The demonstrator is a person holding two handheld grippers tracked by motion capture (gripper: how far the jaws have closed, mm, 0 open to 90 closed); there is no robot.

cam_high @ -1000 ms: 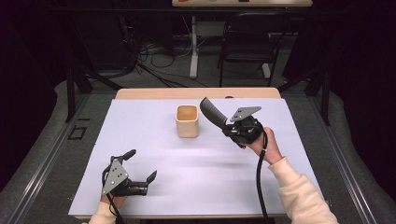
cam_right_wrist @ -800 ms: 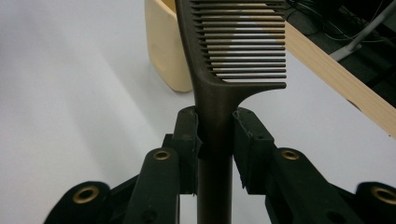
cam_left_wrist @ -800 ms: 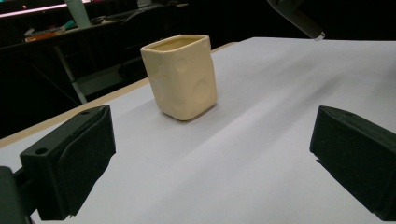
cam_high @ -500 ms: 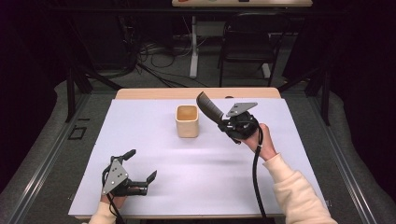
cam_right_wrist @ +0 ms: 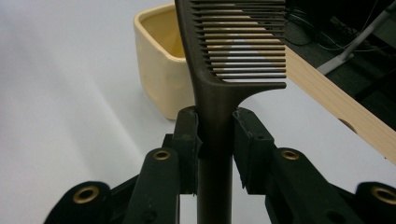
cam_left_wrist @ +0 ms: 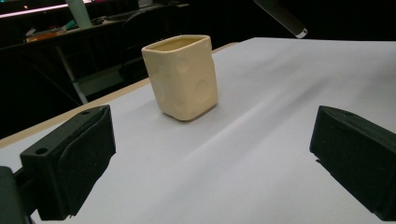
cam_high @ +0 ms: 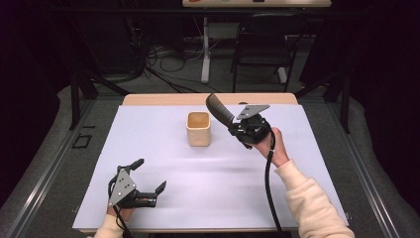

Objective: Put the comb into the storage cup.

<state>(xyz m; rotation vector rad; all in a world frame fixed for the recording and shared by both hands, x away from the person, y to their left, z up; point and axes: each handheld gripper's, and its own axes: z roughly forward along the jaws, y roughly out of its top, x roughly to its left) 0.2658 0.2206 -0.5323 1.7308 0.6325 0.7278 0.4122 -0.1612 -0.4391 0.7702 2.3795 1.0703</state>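
Note:
A cream square cup [cam_high: 199,128] [cam_left_wrist: 182,77] [cam_right_wrist: 163,65] stands upright on the white sheet, toward the table's far middle. My right gripper [cam_high: 236,126] [cam_right_wrist: 215,137] is shut on the handle of a dark brown comb [cam_high: 219,109] [cam_right_wrist: 233,51]. The comb slants up and to the left, its toothed end just right of the cup's rim and above the table. My left gripper [cam_high: 149,176] rests low near the front left of the sheet, open with nothing between its pads [cam_left_wrist: 79,156], and it faces the cup.
The white sheet [cam_high: 163,158] covers most of the wooden table [cam_high: 148,99], whose far edge shows behind the cup. Beyond the table are a chair [cam_high: 262,44], a desk leg and cables on the floor. A cable [cam_high: 267,188] trails from the right gripper along the person's sleeve.
My right gripper has carried the comb left and a little farther away, bringing its toothed end close to the cup. The left gripper has stayed put.

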